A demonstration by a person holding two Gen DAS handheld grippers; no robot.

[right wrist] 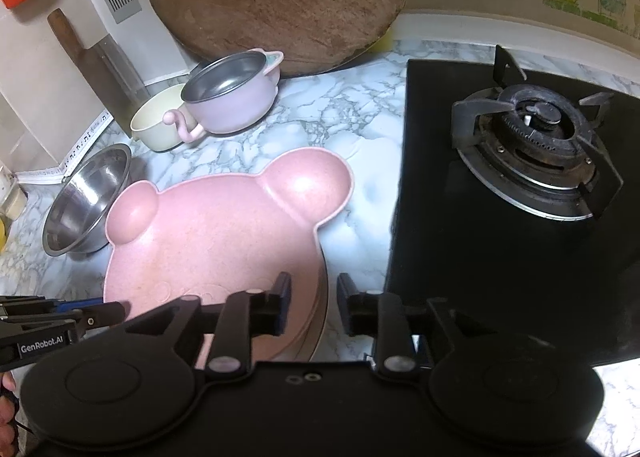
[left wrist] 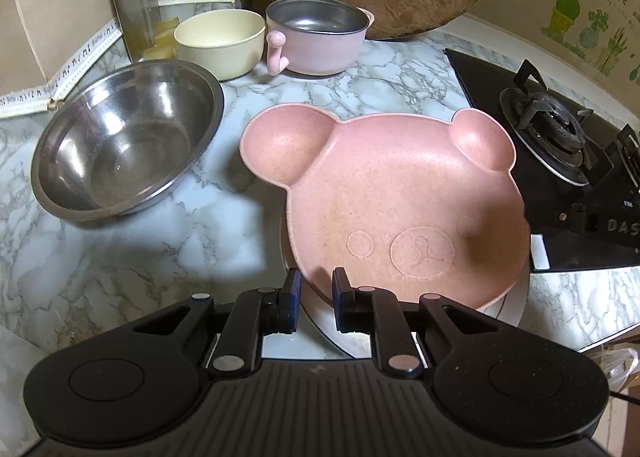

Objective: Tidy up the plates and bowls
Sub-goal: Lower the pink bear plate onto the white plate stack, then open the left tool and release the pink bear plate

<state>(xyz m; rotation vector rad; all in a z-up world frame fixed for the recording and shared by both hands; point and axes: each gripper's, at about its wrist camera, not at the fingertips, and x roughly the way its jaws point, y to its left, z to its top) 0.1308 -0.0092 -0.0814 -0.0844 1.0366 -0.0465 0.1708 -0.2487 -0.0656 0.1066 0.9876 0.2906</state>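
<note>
Pink bear plate (left wrist: pixel 400 193) sits on a stack just left of the stove (left wrist: pixel 560 161), its near rim between the left gripper (left wrist: pixel 317 283)'s parted, empty fingers; right gripper (right wrist: pixel 311 289) released too, straddling the plate's stove-side edge

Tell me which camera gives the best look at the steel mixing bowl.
The left wrist view: the steel mixing bowl shows whole, its inside open to the camera. In the right wrist view it sits at the edge, partly hidden behind the pink bear plate.
</note>
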